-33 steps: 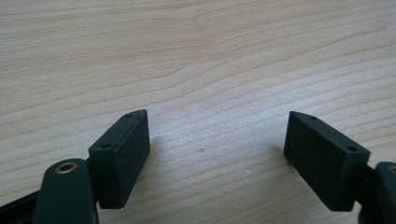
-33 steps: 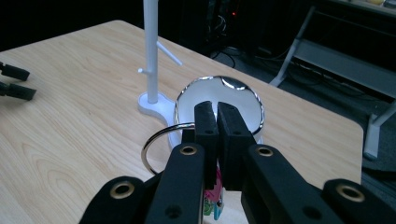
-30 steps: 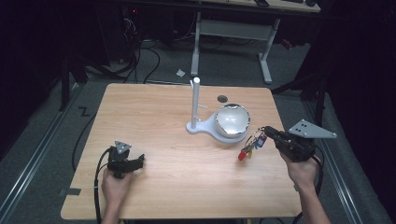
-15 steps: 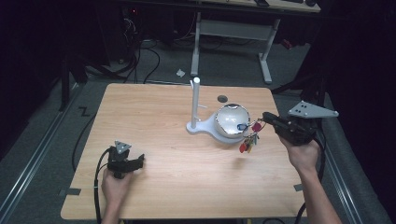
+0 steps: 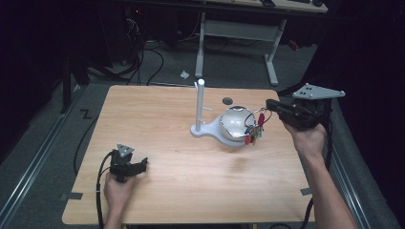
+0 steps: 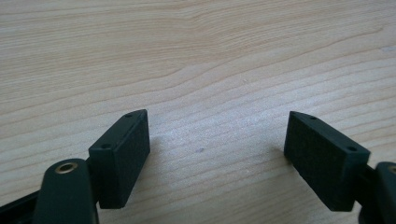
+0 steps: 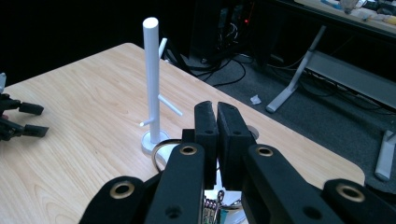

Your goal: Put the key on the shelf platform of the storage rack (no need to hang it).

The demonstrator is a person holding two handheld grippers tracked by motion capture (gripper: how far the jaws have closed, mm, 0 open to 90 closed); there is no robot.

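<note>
Left hand-held gripper (image 5: 142,164): we see it resting low on the near-left of the tabletop (image 5: 157,119), jaws spread wide with nothing but bare wood grain between them, well apart from the work.

Right hand-held gripper (image 5: 268,104): we see it raised over the right edge of the tabletop, jaws pressed together on the wire ring of the key bunch (image 5: 254,131); from its own camera the pads meet with no gap.

Key bunch: it hangs below and just ahead of the right jaws, coloured tags dangling in front of the white bowl (image 5: 234,125); whether it touches the bowl we cannot tell.

Bowl: it sits on the same white base as the peg stand, between the held keys and the post.

Peg stand (image 5: 199,107): an upright white post, long axis vertical, with short pegs slanting up from it.

Key relation: the stand lies to the left of the right hand-held gripper and beyond the bowl, so we judge the ring must travel leftward, across the bowl, to reach a peg; the right hand is far nearer than the left.

High view: we read from it the layout, the gap from keys to post, and the tags hanging free.

Right gripper view: we get from it the pegs (image 7: 170,105) in profile and the ring's loop at the jaws, while the tags sit mostly hidden under the hand-held gripper's body.
</note>
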